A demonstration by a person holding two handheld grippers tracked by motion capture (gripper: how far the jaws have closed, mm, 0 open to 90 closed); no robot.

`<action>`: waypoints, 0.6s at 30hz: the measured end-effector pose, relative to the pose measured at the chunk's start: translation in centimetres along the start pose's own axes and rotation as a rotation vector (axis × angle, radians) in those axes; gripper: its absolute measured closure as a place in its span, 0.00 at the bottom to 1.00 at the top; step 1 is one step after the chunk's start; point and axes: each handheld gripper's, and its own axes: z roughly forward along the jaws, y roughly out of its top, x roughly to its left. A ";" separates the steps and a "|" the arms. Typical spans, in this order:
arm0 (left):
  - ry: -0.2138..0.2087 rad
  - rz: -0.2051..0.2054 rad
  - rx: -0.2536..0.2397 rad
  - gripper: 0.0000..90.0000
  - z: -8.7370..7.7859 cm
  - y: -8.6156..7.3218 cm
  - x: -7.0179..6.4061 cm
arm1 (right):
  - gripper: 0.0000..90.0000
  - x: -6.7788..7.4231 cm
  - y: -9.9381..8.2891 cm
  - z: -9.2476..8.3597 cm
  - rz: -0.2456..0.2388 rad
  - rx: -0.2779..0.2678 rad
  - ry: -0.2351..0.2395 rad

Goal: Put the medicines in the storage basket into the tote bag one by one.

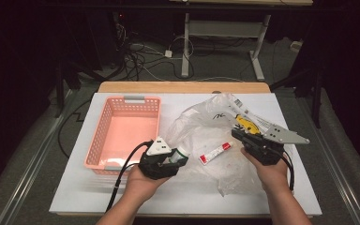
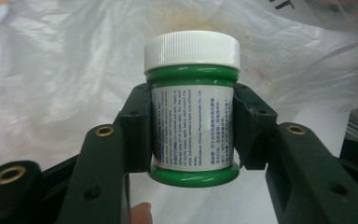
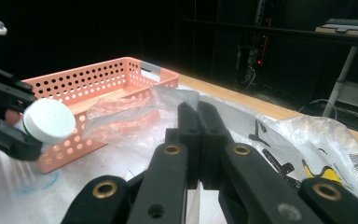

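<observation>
Holding the green jar (image 2: 192, 112) by its labelled waist, your left gripper (image 1: 161, 161) has its pads pressed on both flanks, which leaves the white ribbed cap free and keeps the jar from rolling out. In the high view it sits just right of the pink basket (image 1: 104, 126), above the bench (image 1: 187, 197), at the edge of the clear plastic bag (image 1: 215, 136), so the basket looks like the likely place for it. Your right gripper (image 3: 198, 116) has its jaws pressed together; they seem to pinch a fold of the bag, though the film is too clear to be sure. That would keep the bag spread and pinned. A red and white tube (image 1: 214, 153) lies on the bag between your hands.
</observation>
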 end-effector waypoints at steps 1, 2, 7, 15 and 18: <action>-0.005 0.003 0.004 0.60 0.4 0.1 -0.2 | 1.00 0.0 0.0 0.0 0.000 0.000 0.001; -0.009 0.010 0.008 0.60 0.8 0.3 -0.4 | 1.00 0.0 0.0 0.0 -0.001 0.001 0.001; -0.029 0.022 0.028 0.60 2.7 0.8 -0.9 | 1.00 0.0 0.1 0.0 -0.002 -0.002 0.003; -0.035 0.041 0.042 0.60 5.0 1.6 -0.9 | 1.00 0.1 -0.2 0.3 -0.006 0.010 0.006; -0.043 0.039 0.040 0.60 5.8 1.7 -0.9 | 1.00 0.1 -0.2 0.3 -0.007 0.010 0.008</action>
